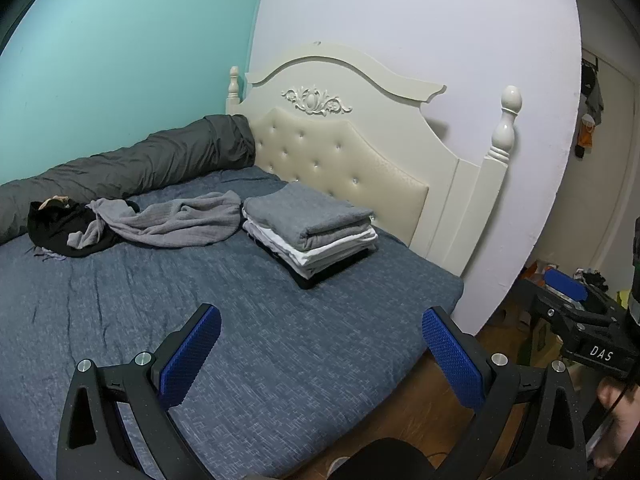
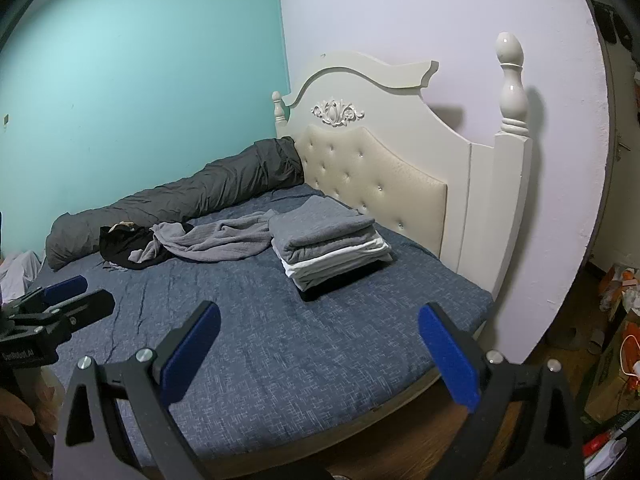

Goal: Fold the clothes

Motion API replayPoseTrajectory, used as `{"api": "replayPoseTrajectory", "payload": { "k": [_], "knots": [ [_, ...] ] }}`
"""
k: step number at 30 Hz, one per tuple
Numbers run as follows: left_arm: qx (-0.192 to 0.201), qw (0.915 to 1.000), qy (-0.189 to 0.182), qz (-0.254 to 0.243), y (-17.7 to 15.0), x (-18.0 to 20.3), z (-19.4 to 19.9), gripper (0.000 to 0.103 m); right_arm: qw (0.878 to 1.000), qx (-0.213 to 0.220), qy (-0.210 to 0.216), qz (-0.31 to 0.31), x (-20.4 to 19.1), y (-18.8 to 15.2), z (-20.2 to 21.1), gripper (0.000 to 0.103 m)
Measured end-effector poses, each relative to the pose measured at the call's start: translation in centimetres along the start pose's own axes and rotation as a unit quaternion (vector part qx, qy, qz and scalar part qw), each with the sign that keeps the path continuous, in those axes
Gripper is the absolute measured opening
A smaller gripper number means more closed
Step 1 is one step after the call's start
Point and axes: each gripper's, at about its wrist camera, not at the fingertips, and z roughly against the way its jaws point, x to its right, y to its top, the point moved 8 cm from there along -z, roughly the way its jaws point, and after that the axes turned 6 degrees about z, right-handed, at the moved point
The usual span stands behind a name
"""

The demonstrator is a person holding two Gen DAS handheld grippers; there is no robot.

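Observation:
A stack of folded clothes (image 1: 310, 230), grey on top, white and black below, sits on the blue bed (image 1: 240, 340) near the headboard; it also shows in the right wrist view (image 2: 328, 246). An unfolded grey garment (image 1: 176, 220) lies crumpled to its left, next to a black garment (image 1: 60, 228); both show in the right wrist view, the grey garment (image 2: 224, 240) and the black garment (image 2: 124, 246). My left gripper (image 1: 320, 344) is open and empty over the bed's near part. My right gripper (image 2: 320, 344) is open and empty over the bed's near edge.
A rolled dark grey duvet (image 1: 132, 164) lies along the teal wall. A cream tufted headboard (image 1: 360, 152) with posts stands at the right. The wooden floor (image 2: 568, 320) right of the bed holds boxes and clutter (image 2: 616, 320).

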Motion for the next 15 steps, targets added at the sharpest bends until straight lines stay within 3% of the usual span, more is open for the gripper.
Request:
{"api": "replayPoseTrajectory", "payload": {
  "k": [15],
  "knots": [
    [0.002, 1.0000, -0.003, 0.001, -0.05, 0.15, -0.15, 0.102, 1.000, -0.006, 0.000, -0.003, -0.04, -0.32, -0.24, 0.100]
  ]
}}
